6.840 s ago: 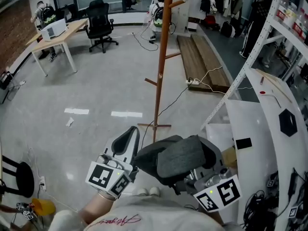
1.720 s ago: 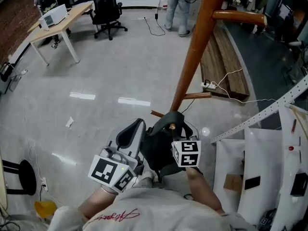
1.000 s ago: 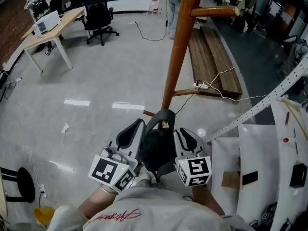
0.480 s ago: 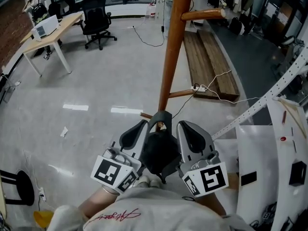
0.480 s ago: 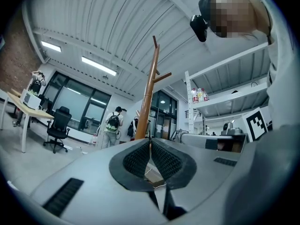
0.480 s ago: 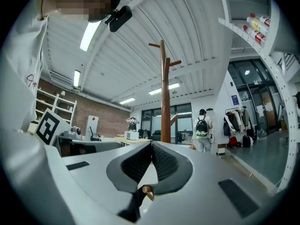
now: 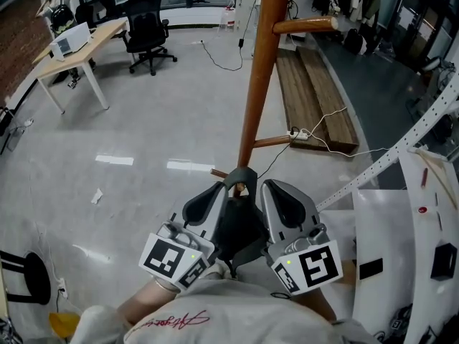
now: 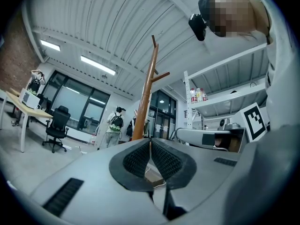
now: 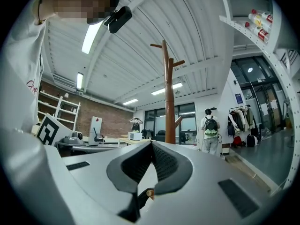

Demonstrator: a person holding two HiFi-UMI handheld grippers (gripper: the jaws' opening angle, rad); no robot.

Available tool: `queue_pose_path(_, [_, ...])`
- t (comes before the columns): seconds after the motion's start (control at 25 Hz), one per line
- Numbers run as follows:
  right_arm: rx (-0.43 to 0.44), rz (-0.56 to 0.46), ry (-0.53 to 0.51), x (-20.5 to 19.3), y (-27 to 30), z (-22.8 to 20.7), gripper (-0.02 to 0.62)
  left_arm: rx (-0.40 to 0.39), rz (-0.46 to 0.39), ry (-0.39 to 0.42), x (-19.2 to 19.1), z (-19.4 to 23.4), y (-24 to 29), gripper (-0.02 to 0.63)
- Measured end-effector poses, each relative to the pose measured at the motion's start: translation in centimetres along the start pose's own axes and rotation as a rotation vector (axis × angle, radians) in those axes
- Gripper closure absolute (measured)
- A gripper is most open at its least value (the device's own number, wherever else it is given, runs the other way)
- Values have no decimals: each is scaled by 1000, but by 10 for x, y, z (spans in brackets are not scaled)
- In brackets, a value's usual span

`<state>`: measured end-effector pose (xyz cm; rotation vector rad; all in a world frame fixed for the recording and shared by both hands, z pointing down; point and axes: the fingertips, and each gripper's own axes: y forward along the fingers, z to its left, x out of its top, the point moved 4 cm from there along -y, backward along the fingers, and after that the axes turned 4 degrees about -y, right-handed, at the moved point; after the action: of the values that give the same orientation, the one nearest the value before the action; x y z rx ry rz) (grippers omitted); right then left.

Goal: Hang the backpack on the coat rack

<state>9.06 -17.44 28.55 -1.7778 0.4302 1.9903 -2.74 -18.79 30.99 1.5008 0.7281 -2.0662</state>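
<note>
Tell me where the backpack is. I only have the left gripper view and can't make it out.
Observer: Head view: the backpack sits between the left gripper and right gripper, its top loop apparently over a low peg of the coat rack.
Operator: Right fingers on it?
Observer: No. The right gripper view shows them just closed together, with nothing between.
Operator: Floor hazards?
Observer: Head view: a power strip lies on the floor behind the pole's base.
</note>
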Motion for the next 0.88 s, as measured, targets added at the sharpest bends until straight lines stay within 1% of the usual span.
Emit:
queue_pose_path(0.2, [20, 17, -16, -3, 5, 6, 578, 3, 4, 2, 1, 2, 0, 584])
queue_pose_path(0.6, [33, 21, -3, -4, 15, 7, 578, 9, -2, 3, 6, 10, 2, 584])
queue_pose_path(0.88, [41, 26, 0, -8, 18, 8, 578, 9, 5, 1, 2, 11, 2, 584])
